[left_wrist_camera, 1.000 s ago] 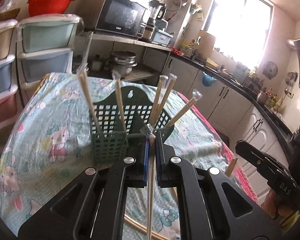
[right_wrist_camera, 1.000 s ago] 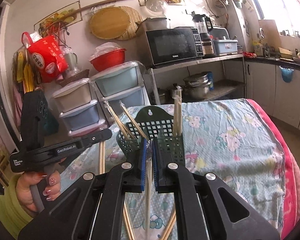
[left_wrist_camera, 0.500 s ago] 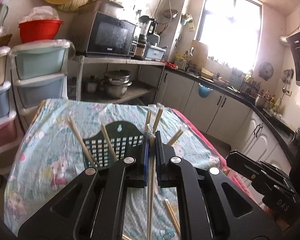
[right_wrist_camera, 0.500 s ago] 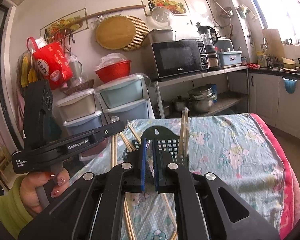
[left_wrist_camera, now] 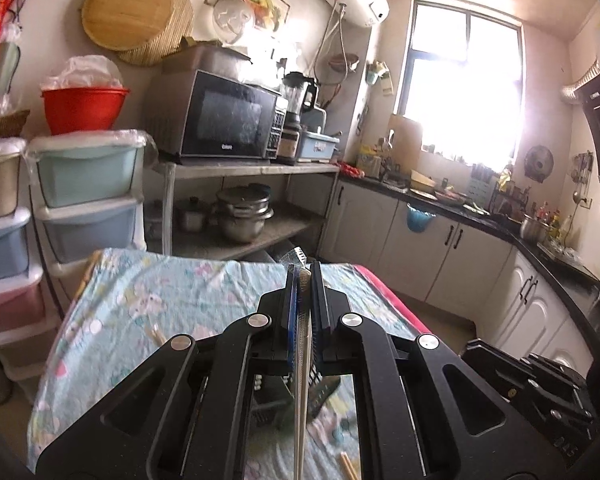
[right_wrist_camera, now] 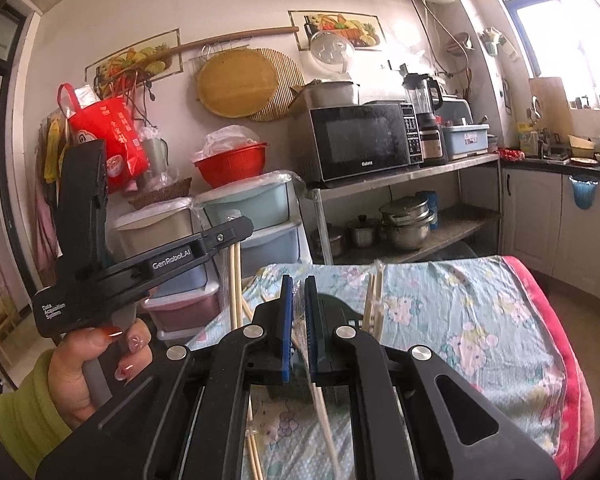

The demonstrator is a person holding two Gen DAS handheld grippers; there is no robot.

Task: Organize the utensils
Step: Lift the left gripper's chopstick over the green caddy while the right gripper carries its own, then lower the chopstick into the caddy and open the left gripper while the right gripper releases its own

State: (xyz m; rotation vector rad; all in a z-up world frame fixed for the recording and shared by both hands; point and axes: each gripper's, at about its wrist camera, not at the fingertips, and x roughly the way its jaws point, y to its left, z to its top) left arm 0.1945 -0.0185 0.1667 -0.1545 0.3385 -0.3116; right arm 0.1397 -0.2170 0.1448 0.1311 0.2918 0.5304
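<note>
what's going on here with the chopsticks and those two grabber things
A person holds a gripper in each hand above a table covered with a cartoon-print cloth. The left gripper is shut on a wrapped pair of chopsticks, and the right gripper is shut on another wrapped pair. Below them stands a dark green utensil holder, mostly hidden, with chopsticks already upright in it. A few loose ones lie on the cloth.

Both wrist views look forward above the table point(left_wrist_camera: 148, 296), sharing the microwave point(right_wrist_camera: 364, 140) wall.
</note>
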